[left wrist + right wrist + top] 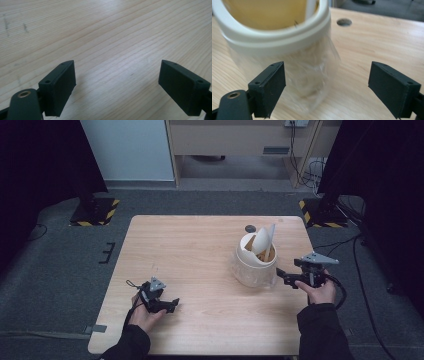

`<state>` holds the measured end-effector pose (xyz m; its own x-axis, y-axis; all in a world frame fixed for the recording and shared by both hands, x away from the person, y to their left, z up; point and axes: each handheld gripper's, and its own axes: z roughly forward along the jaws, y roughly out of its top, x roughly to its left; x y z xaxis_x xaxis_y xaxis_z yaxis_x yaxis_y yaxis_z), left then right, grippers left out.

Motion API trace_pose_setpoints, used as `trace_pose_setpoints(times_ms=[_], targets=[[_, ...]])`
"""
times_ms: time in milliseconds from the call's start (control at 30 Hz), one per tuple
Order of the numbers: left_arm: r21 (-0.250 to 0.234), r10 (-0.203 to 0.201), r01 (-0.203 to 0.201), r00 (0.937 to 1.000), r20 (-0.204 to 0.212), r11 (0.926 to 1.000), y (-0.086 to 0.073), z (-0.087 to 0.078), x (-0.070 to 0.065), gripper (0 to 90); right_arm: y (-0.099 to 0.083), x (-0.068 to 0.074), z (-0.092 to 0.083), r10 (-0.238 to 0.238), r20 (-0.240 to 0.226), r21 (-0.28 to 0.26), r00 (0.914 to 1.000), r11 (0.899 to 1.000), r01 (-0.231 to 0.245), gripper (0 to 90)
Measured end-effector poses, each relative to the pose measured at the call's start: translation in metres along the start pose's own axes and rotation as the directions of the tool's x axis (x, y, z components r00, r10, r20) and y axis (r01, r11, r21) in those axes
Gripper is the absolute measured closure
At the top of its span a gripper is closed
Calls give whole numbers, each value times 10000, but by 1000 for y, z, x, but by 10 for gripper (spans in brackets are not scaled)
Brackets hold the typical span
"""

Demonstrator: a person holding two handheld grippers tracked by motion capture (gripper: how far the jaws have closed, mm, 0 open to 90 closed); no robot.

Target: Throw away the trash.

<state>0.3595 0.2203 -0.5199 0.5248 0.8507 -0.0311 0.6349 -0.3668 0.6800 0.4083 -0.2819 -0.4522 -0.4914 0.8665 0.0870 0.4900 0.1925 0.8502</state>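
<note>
Wooden worktop (200,265) with one standing object, a clear-walled container (254,266) capped by a white collar, placed on the right half of the surface and slightly toward the far edge; a small dark hole (250,228) in the board lies just beyond it. The container stands upright, its long axis vertical, and several utensils (263,241), pale and wooden, lean out of its open mouth toward the far right. The right gripper (281,274) is held just beside the container on its right flank, jaws pointing left at the lower wall, close to it but apart, so far as the high view allows. In the right gripper view the container (287,50) fills the upper left, the white collar (274,32) above and the clear wall below; it sits off-centre, in front of the left-hand jaw rather than squarely in the gap, and the jaws stand wide with nothing between them. The left gripper (172,306) rests low near the front left of the worktop, well apart from the container and pointing roughly toward the right; in the left gripper view its jaws are likewise wide and empty over bare wood grain (112,45). The right gripper is thus plainly the nearer. Judged from this layout, a grasp of the container would call for a short sideways shift to centre the wall between the jaws before closing, with the leaning utensils making the load top-heavy.
</note>
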Motion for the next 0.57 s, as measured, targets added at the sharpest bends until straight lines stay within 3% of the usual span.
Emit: trace_pose_setpoints(times_ms=[133, 233, 567], targets=[[-28, -256, 256, 9996, -132, 9997, -2, -2, 9, 131, -7, -4, 3, -98, 211, 459, 9997, 9989, 88, 147], [50, -408, 410, 9989, -247, 9991, -4, -3, 18, 125, -18, -12, 6, 110, 331, 836, 9994, 9964, -138, 144], [235, -501, 516, 9969, -604, 9984, -10, -5, 37, 121, -45, -27, 14, 64, 768, 1869, 9970, 9822, -207, 130]])
